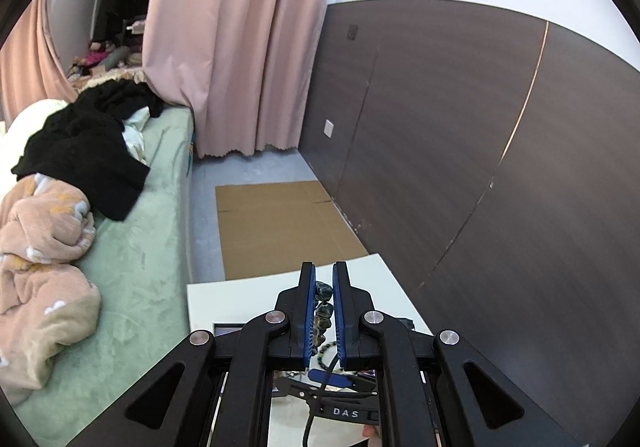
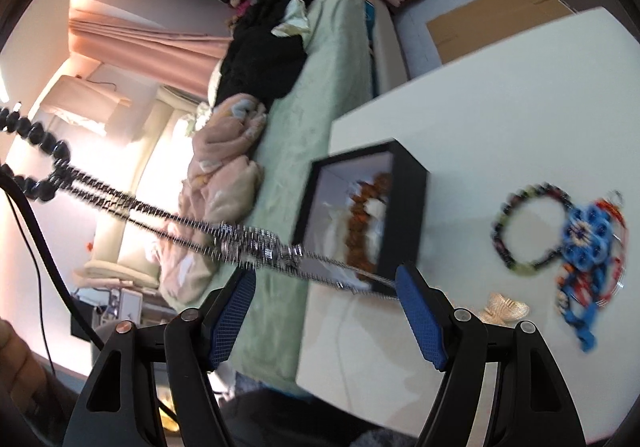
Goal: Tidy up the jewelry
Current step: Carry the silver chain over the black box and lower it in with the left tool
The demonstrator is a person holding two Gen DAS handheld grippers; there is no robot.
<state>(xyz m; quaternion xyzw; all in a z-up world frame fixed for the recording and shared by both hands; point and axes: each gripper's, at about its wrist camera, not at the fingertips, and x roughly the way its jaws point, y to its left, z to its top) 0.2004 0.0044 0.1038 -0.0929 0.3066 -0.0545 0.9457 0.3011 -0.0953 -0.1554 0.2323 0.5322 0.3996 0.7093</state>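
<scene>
Mid-task, approx. halfway by my judgement. My left hand-held gripper [image 1: 323,301] is pinched tight on the dark stone beads of a necklace [image 2: 168,217], which in the right wrist view hangs in the air as beads plus a long silver chain, its far end trailing to the black box [image 2: 404,215] on the white table [image 2: 500,95]. My right hand-held gripper [image 2: 326,309] is spread wide w/ nothing between the pads; the chain passes just above them. Done so far: an orange-brown bead strand [image 2: 362,223] already lies inside the box. Left: the necklace itself, a multicolour bead bracelet [image 2: 520,231], a blue-and-red beaded piece [image 2: 584,259] touching it, and a small gold bow [image 2: 506,311], all loose on the table beside the box.
</scene>
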